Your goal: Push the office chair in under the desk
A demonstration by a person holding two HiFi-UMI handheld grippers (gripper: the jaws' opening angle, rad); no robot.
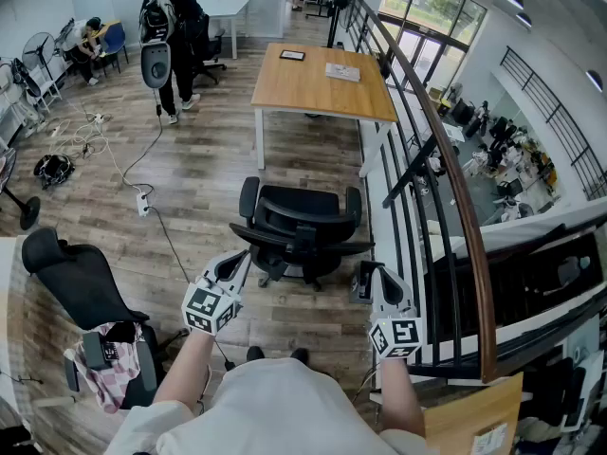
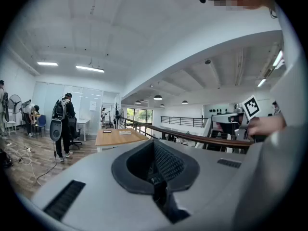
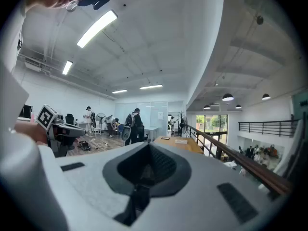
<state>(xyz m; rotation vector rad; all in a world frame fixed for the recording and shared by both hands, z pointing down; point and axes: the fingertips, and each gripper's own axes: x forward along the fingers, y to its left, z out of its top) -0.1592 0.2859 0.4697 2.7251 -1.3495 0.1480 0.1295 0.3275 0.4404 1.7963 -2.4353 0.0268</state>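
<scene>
Not begun: chair out on the floor, clear of the tabletop.

The office chair (image 1: pixel 302 227) stands at frame centre on the wood floor, well apart from the wooden tabletop (image 1: pixel 318 88) in the upper centre, with bare floor between them. The left tongs (image 1: pixel 235 257) and right tongs (image 1: pixel 366 271) sit low in the frame, one either side of the chair. Both are closed together with nothing between them, and I can make out no contact with the chair. By my reading the whole push remains: meet the chair and roll it up-frame until the seat goes under.
</scene>
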